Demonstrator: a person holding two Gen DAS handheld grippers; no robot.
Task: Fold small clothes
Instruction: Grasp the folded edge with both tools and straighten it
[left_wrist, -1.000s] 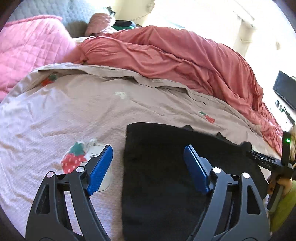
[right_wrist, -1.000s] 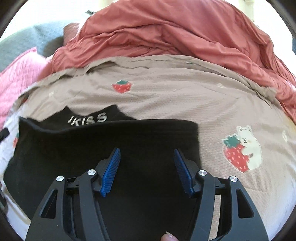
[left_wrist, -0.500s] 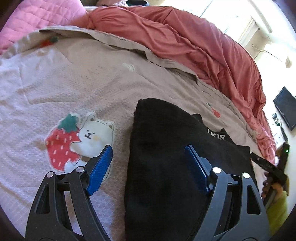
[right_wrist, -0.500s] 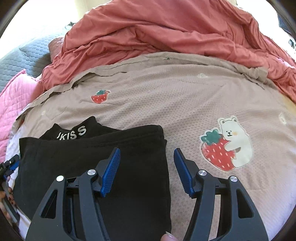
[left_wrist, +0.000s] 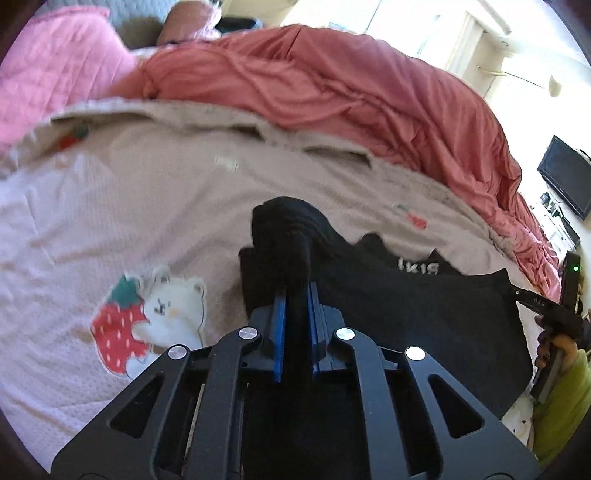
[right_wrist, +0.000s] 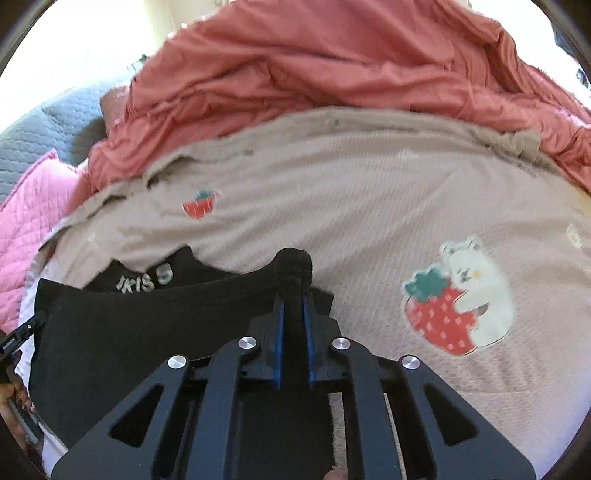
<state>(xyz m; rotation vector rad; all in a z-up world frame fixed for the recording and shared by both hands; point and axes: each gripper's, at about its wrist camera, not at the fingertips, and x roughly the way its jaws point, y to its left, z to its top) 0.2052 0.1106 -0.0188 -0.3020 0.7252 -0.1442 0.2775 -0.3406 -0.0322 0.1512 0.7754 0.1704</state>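
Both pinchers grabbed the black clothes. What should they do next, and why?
Probably lift together and carry the pinched edge over toward the lettered waistband. The left gripper and right gripper are each shut on a bunched bit of the black garment, which lies flat on the strawberry bedsheet, ready for another fold.

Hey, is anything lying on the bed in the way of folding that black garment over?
Nothing visible. Both claws, left and right, are shut on the black fabric garment, and the beige strawberry-print bedsheet beyond it lies bare up to the rumpled red blanket.
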